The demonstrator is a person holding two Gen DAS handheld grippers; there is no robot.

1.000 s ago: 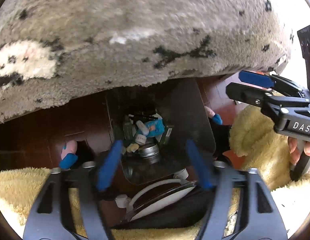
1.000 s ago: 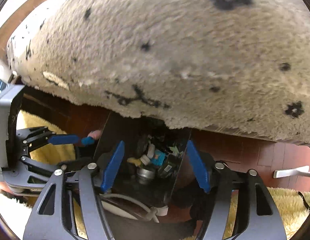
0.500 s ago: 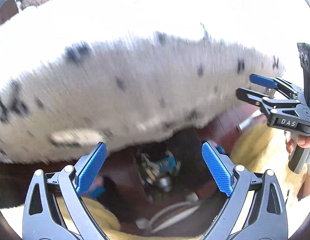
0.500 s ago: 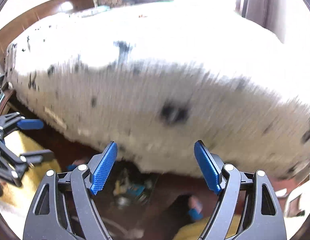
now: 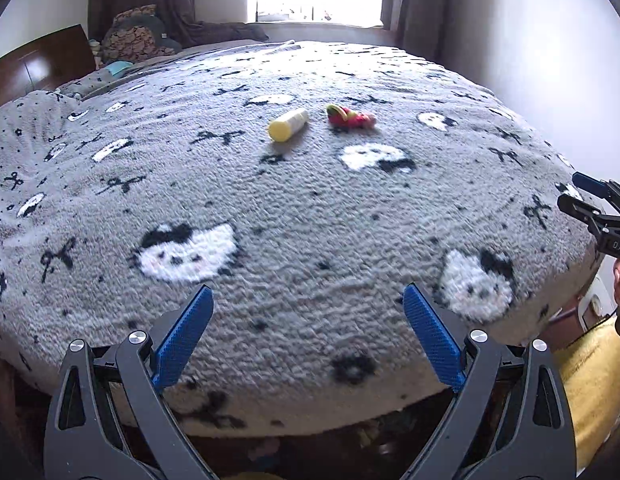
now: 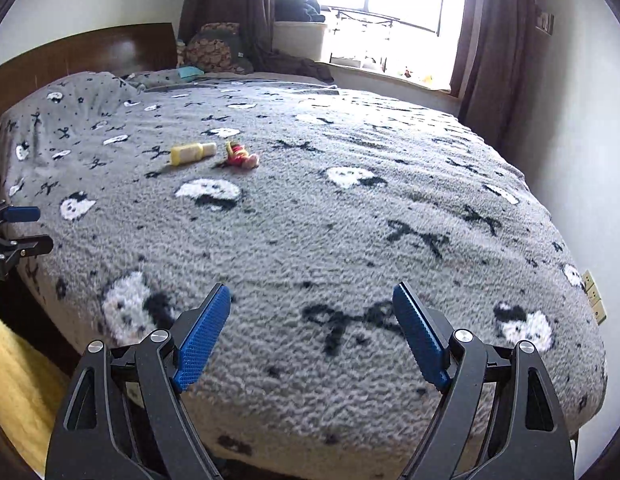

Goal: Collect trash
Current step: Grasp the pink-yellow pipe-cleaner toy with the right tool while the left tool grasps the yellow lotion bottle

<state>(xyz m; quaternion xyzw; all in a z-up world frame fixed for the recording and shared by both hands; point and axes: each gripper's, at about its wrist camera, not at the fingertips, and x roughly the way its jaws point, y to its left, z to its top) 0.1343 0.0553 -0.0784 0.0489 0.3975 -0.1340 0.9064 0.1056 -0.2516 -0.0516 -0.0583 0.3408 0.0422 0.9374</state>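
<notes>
grey blanket [image 5: 310,220], black bows, white cat faces; yellow bottle [image 5: 287,125]; blue fingers [image 5: 181,336].

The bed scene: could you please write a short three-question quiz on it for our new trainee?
1. True or false: the yellow bottle stands upright on the blanket.
2. What lies beside the bottle: A a red wrapper, B a spoon, C a phone?
3. Fill in: the left gripper and right gripper are both ____ and hold nothing.

Key: 1 false, it lies on its side; 2 A; 3 open.
</notes>
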